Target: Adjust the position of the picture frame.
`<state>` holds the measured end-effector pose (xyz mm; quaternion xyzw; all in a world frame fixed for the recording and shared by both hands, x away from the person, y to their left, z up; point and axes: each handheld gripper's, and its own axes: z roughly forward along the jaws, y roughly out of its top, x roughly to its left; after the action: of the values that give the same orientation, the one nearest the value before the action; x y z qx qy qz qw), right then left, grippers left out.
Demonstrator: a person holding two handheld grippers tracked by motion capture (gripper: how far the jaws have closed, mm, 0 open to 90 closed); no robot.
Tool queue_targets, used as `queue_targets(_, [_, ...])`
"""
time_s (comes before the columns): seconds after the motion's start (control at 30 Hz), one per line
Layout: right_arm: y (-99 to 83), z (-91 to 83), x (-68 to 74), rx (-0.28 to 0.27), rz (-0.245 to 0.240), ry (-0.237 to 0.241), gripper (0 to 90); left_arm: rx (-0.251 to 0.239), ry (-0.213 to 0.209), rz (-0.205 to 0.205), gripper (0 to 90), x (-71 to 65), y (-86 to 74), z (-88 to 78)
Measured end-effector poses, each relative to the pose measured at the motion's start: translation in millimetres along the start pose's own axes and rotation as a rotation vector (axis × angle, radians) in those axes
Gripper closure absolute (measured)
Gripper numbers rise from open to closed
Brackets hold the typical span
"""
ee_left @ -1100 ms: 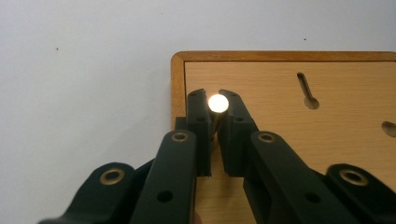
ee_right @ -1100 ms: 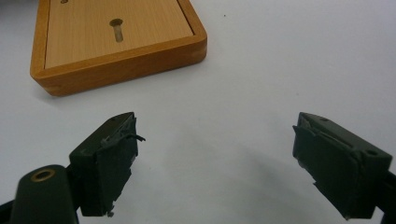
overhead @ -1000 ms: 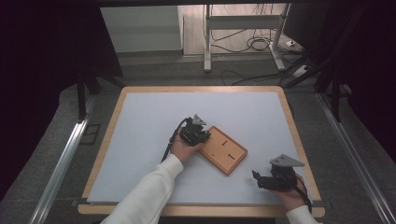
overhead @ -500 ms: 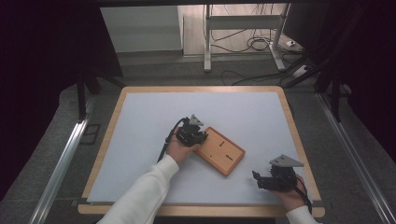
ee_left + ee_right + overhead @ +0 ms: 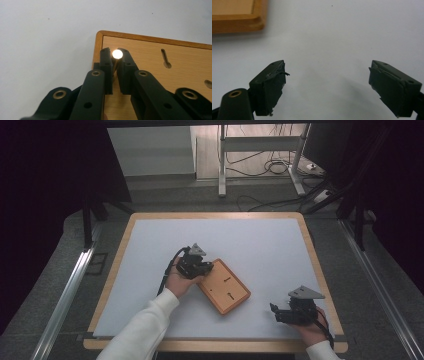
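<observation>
The wooden board (image 5: 223,286) lies flat on the white desk (image 5: 250,245), turned at an angle, a little nearer the person's edge than the middle. It has a raised rim and a paler inner face with two keyhole-shaped slots cut into it.

The left tool (image 5: 196,265) sits at the board's upper left corner, touching or just over that corner as seen from above. In the left gripper view, the left tool (image 5: 115,55) has its two black jaws drawn close together and clamped on a thin brass-coloured pin (image 5: 116,54), whose rounded end catches the light and glares bright white. The pin stands just inside the corner of the board (image 5: 155,65), over the pale inner face; whether its far end touches the wood I cannot tell. One slot lies to the right of the pin, well apart from it.

The right tool (image 5: 282,312) rests low over the desk to the right of the board, clear of it, near the desk's front edge. In the right gripper view, the right tool (image 5: 327,80) stands spread wide and released, nothing between its jaws, bare white desk beneath, and a corner of the board (image 5: 237,17) beyond it.
</observation>
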<state>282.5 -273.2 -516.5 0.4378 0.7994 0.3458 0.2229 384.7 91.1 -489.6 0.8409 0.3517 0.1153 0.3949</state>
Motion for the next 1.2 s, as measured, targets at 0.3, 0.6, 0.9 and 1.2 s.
queue_targets(0.3, [-0.2, 0.2, 0.8, 0.003, -0.001, -0.002, 14.6, -0.017, -0.009, 0.002, 83.7, 10.3, -18.8, -21.5])
queue_targets(0.6, [-0.5, 1.1, 0.8, 0.003, -0.002, -0.005, 14.5, -0.003, -0.013, 0.002, 83.3, 24.6, -41.7, -26.7])
queue_targets(0.9, [-1.0, 1.1, 0.0, 0.005, -0.002, -0.007, 14.6, -0.002, -0.023, -0.012, 83.9, 32.9, -46.3, -17.5])
queue_targets(1.2, [-0.9, 0.4, -0.2, 0.000, 0.000, -0.008, 14.5, -0.012, -0.024, -0.024, 84.1, 35.4, -50.2, -11.0])
